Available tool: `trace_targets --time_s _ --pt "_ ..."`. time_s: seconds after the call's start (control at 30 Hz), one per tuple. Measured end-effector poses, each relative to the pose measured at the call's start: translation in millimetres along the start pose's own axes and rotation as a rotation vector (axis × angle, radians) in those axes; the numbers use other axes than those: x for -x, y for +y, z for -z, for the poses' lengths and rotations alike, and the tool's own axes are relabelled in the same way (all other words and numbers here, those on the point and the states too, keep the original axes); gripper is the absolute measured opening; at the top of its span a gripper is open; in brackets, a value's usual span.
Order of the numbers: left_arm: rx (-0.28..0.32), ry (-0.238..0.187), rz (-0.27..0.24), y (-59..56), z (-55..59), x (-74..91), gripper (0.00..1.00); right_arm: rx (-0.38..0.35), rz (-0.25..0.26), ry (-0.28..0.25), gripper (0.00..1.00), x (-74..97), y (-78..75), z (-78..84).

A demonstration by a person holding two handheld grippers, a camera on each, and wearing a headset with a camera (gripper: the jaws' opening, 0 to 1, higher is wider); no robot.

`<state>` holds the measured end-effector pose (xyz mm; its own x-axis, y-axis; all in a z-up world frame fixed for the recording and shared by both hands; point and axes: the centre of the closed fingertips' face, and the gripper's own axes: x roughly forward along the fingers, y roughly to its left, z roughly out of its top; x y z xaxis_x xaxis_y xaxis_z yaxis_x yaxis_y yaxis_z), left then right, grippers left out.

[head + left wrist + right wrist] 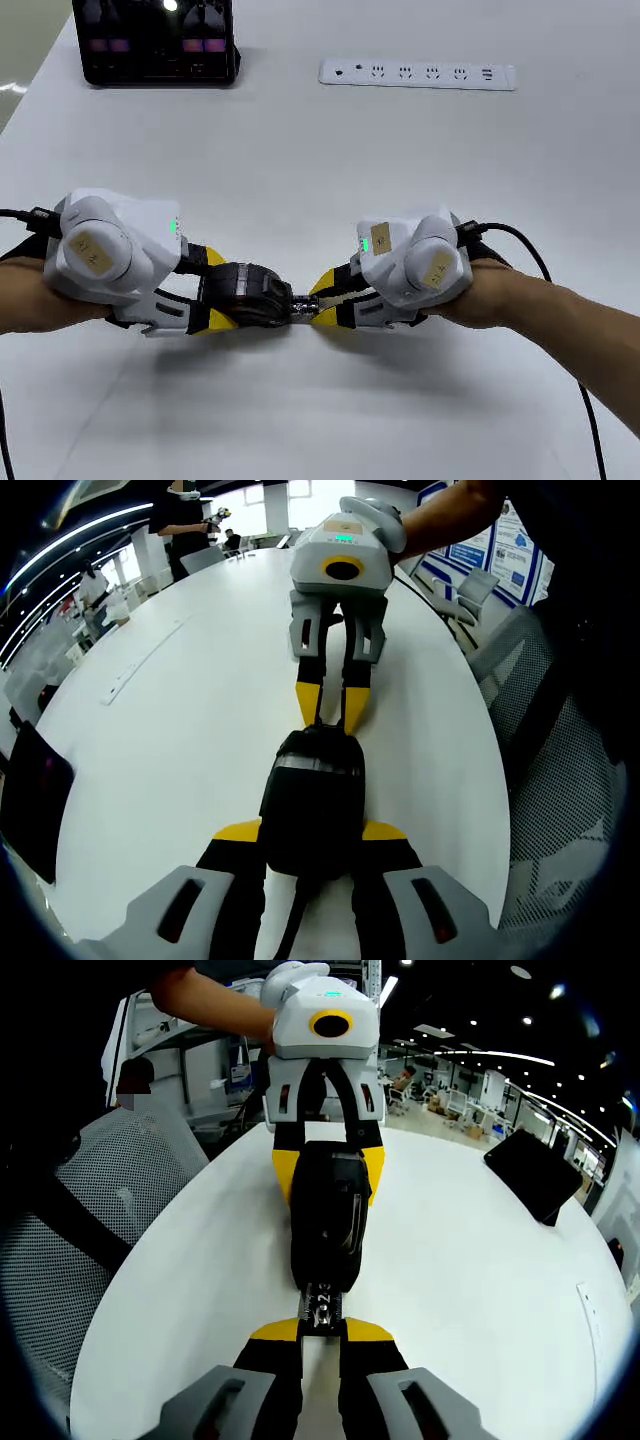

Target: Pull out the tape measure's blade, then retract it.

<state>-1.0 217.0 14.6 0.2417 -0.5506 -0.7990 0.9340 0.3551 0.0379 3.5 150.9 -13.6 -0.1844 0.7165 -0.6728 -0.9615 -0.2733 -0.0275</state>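
A black tape measure (248, 293) lies low over the white table (300, 160), held between both grippers. My left gripper (214, 290) is shut on its case (313, 800), yellow fingertips on either side. My right gripper (322, 300) is shut on the metal hook at the blade's end (322, 1310), right at the case's mouth (298, 305). Hardly any blade is out. In the right gripper view the case (328, 1210) stands straight ahead with the left gripper (322, 1168) behind it. The right gripper (330, 705) faces me in the left gripper view.
A white power strip (417, 73) lies at the far side of the table. A black box with lit purple panels (157, 40) stands at the far left. A mesh chair (90, 1220) sits beside the table. Cables (540, 270) trail from both grippers.
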Motion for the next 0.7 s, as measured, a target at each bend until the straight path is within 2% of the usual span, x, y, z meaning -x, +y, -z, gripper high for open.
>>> trace_targets --time_s 0.7 --pt "-0.011 0.011 0.006 -0.9 0.4 0.3 0.27 -0.006 0.007 0.02 0.1 21.7 4.8 18.1"
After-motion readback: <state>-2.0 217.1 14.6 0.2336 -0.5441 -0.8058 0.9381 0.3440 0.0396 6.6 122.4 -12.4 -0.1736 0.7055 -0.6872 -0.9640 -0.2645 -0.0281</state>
